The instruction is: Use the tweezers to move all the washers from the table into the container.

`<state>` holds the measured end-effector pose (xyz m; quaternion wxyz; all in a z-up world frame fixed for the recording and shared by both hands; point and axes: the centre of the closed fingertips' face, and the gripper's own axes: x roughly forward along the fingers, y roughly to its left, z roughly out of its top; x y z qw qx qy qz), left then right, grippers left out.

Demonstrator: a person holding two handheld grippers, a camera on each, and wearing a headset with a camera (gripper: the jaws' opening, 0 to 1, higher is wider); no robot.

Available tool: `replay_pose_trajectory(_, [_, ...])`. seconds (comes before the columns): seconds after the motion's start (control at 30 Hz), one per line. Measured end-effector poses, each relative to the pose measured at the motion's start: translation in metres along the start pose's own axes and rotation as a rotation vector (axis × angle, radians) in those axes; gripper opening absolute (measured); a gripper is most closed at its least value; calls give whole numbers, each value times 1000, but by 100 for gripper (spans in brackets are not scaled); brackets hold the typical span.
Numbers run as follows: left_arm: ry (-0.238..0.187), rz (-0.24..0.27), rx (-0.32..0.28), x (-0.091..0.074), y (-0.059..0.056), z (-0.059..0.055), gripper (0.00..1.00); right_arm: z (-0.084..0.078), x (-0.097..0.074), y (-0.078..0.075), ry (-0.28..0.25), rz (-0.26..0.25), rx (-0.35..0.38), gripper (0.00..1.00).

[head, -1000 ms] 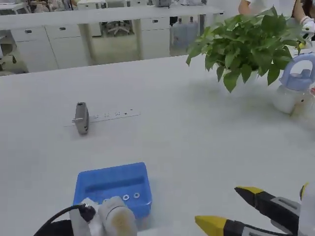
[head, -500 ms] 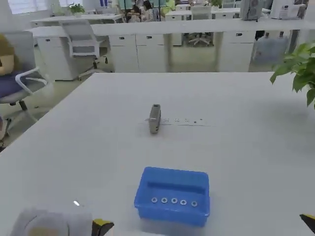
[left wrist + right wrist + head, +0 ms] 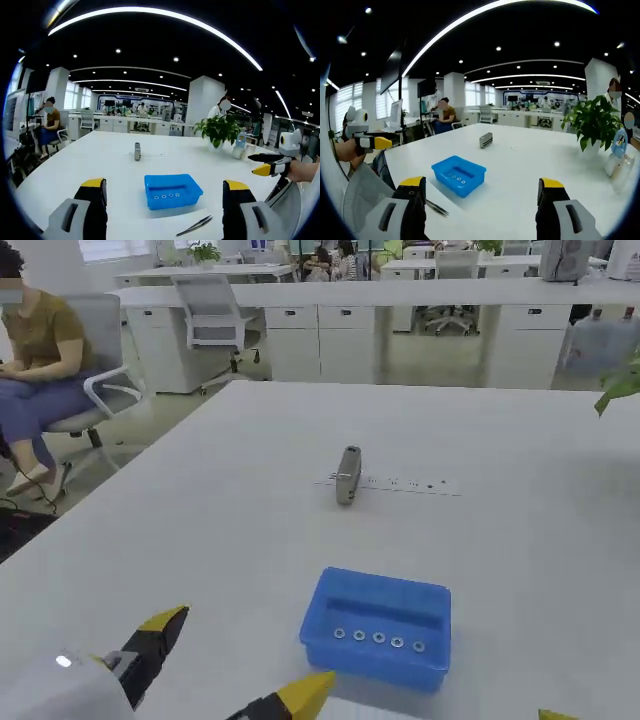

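A blue container (image 3: pixel 378 628) stands on the white table with several washers (image 3: pixel 378 638) in a row inside it. My left gripper (image 3: pixel 235 665) hovers open and empty near the table's front edge, just left of the container. In the left gripper view the container (image 3: pixel 172 190) lies straight ahead, the tweezers (image 3: pixel 195 226) lie on the table in front of it, and my right gripper (image 3: pixel 270 165) hangs open at the right. The right gripper view shows the container (image 3: pixel 459 175), the tweezers (image 3: pixel 436 207) and the left gripper (image 3: pixel 370 142) off to the left.
A grey adapter on a white power strip (image 3: pixel 348 475) lies behind the container. A potted plant (image 3: pixel 592 122) and a white bottle (image 3: pixel 620 155) stand at the table's right. A person sits on a chair (image 3: pixel 110 390) beyond the left edge.
The head camera has swung left, so the plant has left the picture and the seated person has come in. The left gripper's yellow jaws now show at the lower left. The container has not moved.
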<state>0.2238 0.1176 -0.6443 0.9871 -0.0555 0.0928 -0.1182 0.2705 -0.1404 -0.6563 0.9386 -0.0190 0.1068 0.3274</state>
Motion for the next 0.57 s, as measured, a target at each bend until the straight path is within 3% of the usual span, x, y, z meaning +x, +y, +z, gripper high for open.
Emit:
replay_pose_trajectory(0.03, [2, -6, 3, 1, -2, 1, 99, 3, -1, -4, -20, -17, 10, 96])
replay_pose_trajectory(0.1, [-9, -16, 14, 5, -6, 4, 99, 3, -3, -6, -9, -22, 29, 99])
replay_pose_trajectory(0.17, [11, -44, 18, 9, -11, 3, 99, 7, -6, -10, -24, -43, -5, 99])
replay_pose_trajectory(0.3, [16, -90, 71, 12, -20, 1, 99, -8, -12, -17, 43, -83, 28, 99])
replay_pose_trajectory(0.4, [43, -102, 73, 16, -19, -3, 99, -6, -15, -20, 13, -109, 48, 99])
replay_pose_trajectory(0.57, [37, -99, 70, 20, -18, -1, 99, -9, -12, -20, 27, -94, 52, 97])
